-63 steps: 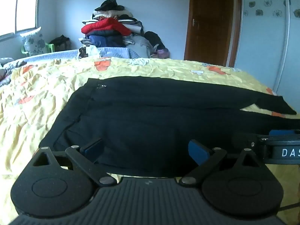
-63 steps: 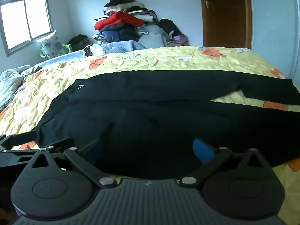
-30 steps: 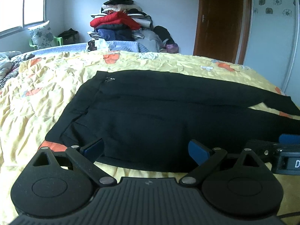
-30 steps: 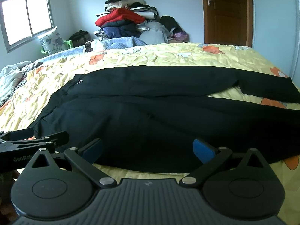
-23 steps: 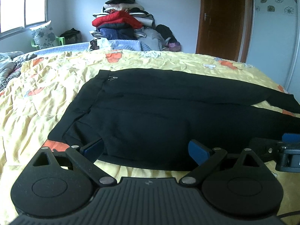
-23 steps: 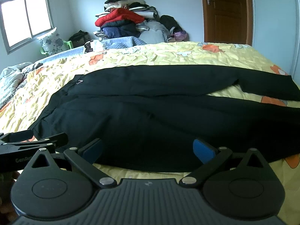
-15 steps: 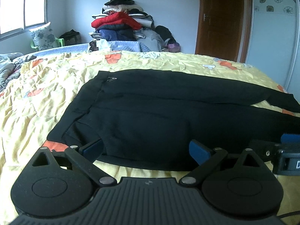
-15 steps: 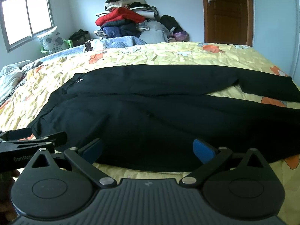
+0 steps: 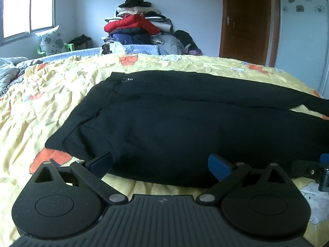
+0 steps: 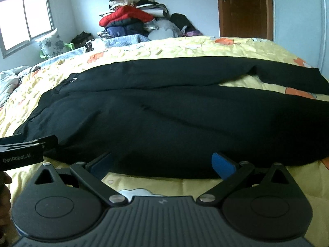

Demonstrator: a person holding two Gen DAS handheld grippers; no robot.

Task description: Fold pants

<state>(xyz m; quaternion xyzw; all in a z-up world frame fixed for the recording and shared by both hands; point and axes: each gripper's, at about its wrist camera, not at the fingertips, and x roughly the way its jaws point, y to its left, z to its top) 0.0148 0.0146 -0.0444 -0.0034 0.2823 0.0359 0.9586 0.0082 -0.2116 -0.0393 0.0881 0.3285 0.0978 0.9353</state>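
Left wrist view: black pants [image 9: 185, 123] lie spread flat across the yellow bed [image 9: 41, 107], waist toward its left edge, near hem just ahead of the left hand-held gripper [image 9: 160, 163], whose jaws are spread wide and empty. Beside it, the right hand-held gripper [image 10: 162, 163] is equally spread at the same hem, apparently so both can lift that near edge for a first fold.

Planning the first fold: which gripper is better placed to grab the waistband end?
Left, probably. The left gripper sits open at the near hem of the pants close to the waistband corner; the right gripper faces the near leg's middle, farther along.
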